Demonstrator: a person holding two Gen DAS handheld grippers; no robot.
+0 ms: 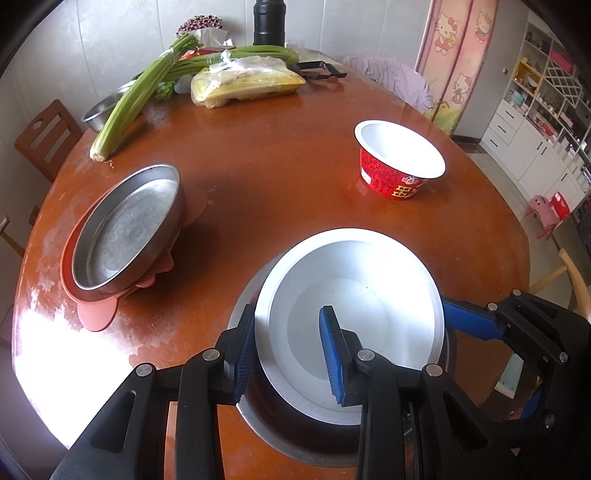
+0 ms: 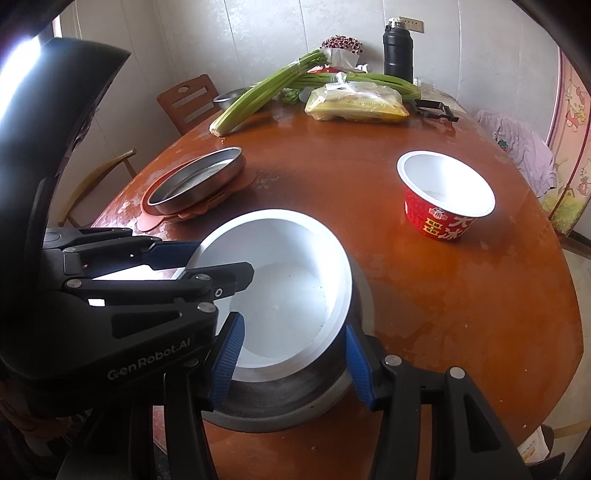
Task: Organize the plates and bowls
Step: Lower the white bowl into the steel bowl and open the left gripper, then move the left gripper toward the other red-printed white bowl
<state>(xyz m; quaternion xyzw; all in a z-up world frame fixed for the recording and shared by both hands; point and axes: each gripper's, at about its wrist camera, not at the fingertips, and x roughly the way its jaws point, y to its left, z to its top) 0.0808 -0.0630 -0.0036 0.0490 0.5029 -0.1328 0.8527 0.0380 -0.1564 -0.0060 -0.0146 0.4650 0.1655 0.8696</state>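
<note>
A white bowl [image 1: 354,295] sits inside a steel bowl [image 1: 280,443] near the table's front edge. My left gripper [image 1: 291,354] is open and straddles the white bowl's left rim, one finger inside, one outside. My right gripper [image 2: 291,363] is open, its fingers straddling the near rims of both bowls [image 2: 288,295]; it also shows in the left wrist view [image 1: 476,321]. A steel plate [image 1: 125,232] rests on an orange mat [image 1: 96,314] at the left. A red paper bowl [image 1: 399,162] stands at the right.
At the far end of the brown table [image 1: 277,155] lie celery stalks [image 1: 136,96], a bagged yellow pack [image 1: 247,81], a steel basin [image 1: 99,110] and a black flask [image 1: 269,18]. Wooden chairs [image 1: 48,136] stand around.
</note>
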